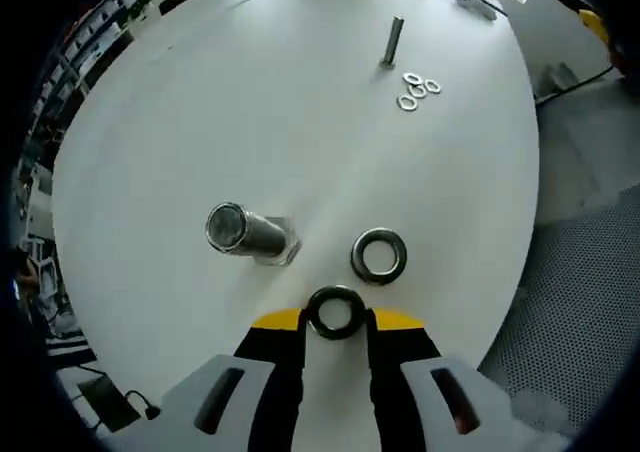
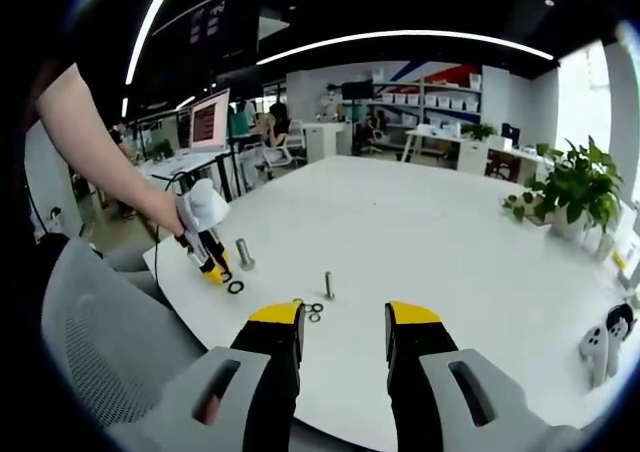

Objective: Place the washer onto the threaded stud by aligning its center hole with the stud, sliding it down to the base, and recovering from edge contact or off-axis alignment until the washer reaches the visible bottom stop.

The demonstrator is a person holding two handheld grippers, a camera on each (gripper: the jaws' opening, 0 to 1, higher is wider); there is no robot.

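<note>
My left gripper is shut on a dark steel washer, held flat between its yellow tips just above the white table. A second large washer lies flat on the table just ahead and to the right. The thick threaded stud stands upright ahead and to the left, apart from both washers. In the right gripper view the left gripper shows small in a person's hand, beside the stud and the lying washer. My right gripper is open and holds nothing, well back from them.
A thin small stud stands farther off with several small washers beside it. White controllers lie near the table's right edge. A potted plant stands far right. A grey chair is at the left.
</note>
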